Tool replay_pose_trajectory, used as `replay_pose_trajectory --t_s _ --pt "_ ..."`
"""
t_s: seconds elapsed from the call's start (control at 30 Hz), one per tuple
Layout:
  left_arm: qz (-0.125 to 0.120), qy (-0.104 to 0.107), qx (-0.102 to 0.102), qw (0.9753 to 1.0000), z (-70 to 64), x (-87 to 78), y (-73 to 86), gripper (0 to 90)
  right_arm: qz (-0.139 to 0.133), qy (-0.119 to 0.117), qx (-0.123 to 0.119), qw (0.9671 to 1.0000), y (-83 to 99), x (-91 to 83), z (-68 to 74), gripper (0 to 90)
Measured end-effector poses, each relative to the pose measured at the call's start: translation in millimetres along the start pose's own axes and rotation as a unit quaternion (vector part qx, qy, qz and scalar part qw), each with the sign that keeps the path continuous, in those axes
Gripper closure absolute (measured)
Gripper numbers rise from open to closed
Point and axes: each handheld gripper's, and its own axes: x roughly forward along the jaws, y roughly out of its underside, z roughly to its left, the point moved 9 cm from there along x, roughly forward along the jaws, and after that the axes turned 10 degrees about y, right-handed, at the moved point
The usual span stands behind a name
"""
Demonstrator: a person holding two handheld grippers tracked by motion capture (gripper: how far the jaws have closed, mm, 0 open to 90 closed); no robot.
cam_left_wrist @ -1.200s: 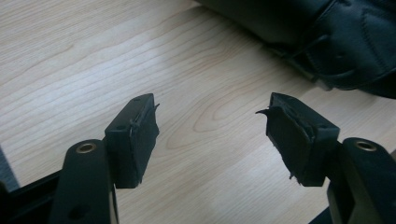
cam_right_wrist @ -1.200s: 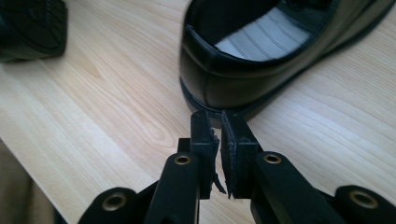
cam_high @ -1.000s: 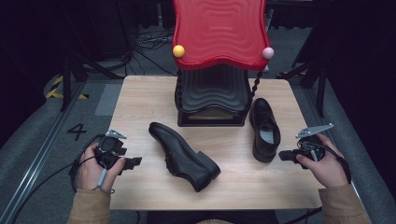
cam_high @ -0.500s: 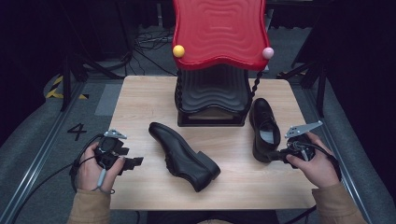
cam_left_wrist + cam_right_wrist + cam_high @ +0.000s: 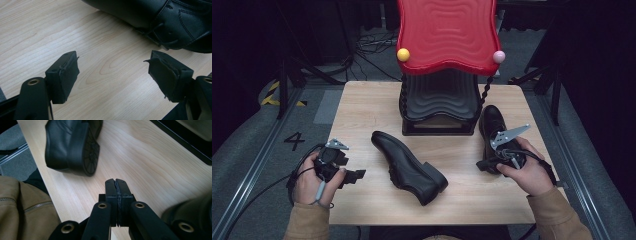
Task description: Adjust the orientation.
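Left tool [image 5: 112, 72] wide, right tool [image 5: 116, 185] closed empty, right shoe [image 5: 493, 122] half hidden

Two black shoes [image 5: 409, 167] [image 5: 492, 125], one red-topped stand [image 5: 444, 60], one wooden table [image 5: 362, 110]

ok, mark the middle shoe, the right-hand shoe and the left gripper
middle shoe [image 5: 409, 167], high view, on its upper.
right-hand shoe [image 5: 491, 120], high view, on its toe.
left gripper [image 5: 112, 68], left gripper view, midway between its open jaws.

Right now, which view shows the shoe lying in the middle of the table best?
The high view: the middle shoe shows whole, lying on its side. The left gripper view catches just its laced upper; the right gripper view its heel and sole.
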Motion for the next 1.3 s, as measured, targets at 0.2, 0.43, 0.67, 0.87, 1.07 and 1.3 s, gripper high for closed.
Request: replay_pose_trajectory --t_s 0.2,0.43,0.67,0.87,1.07,1.3 --pt "0.007 0.003 0.005 1.0000 -1.7 1.3 -0.1 24.3 0.006 -0.016 -0.021 0.9996 -13.7 12.4 15.9 90.0" --pt "0.009 0.002 0.007 0.9999 -1.3 1.0 0.2 24.1 0.018 -0.028 -0.036 0.9988 -23.9 26.4 30.2 90.0" --pt "0.016 0.003 0.011 0.9998 -2.6 3.7 1.1 23.9 0.030 -0.041 -0.048 0.9975 -31.5 42.8 46.2 90.0" --pt "0.014 -0.003 0.010 0.9998 -1.1 3.4 0.9 23.4 0.042 -0.051 -0.065 0.9957 -36.6 58.4 62.1 90.0" --pt "0.015 -0.002 0.009 0.9998 -0.9 3.9 1.2 23.0 0.050 -0.057 -0.078 0.9941 -38.6 70.1 71.5 90.0" --pt "0.022 -0.007 0.008 0.9997 0.8 5.2 2.3 22.3 0.048 -0.053 -0.079 0.9943 -41.8 78.3 75.0 90.0"
